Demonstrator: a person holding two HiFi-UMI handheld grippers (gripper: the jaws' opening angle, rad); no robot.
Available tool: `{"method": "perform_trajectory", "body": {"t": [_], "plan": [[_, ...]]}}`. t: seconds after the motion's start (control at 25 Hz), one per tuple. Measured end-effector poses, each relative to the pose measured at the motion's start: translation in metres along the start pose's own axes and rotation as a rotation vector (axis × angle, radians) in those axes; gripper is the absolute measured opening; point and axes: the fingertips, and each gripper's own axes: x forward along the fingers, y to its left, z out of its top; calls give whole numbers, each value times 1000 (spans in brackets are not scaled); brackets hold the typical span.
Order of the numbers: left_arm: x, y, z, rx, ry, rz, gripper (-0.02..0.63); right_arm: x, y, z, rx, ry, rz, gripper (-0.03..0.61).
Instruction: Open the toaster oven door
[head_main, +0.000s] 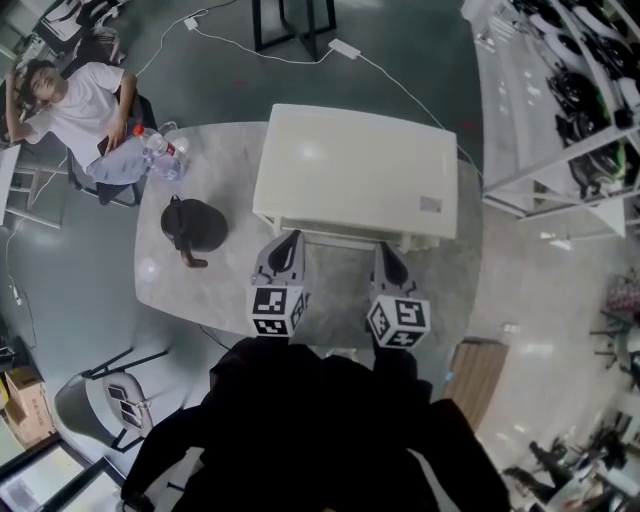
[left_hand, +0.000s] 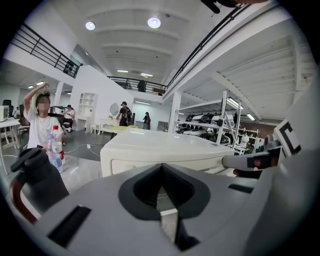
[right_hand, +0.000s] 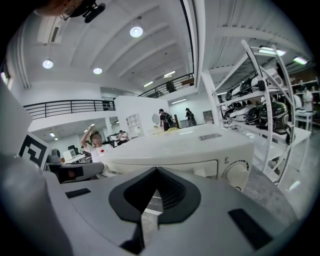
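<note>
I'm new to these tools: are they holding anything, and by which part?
Nothing: the left gripper and the right gripper have jaws together, empty, facing the toaster oven.

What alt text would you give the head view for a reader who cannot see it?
From above, a cream toaster oven sits on a grey table, with the left claw and right claw, both shut and empty, pointing at its front edge. A dark jug and bottles stand at the view's left.

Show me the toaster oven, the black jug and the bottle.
toaster oven (head_main: 355, 170), head view, on its flat top.
black jug (head_main: 195, 222), head view, on its lid.
bottle (head_main: 159, 158), head view, on its clear body.
</note>
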Motion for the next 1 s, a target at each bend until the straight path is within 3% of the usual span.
{"method": "perform_trajectory", "body": {"t": [0.28, 1.0], "plan": [[2, -1, -1, -6, 14, -19, 3, 1, -1, -2, -39, 14, -25, 3], [-6, -3, -8, -20, 30, -16, 3, -6, 1, -10, -5, 31, -22, 3]]}}
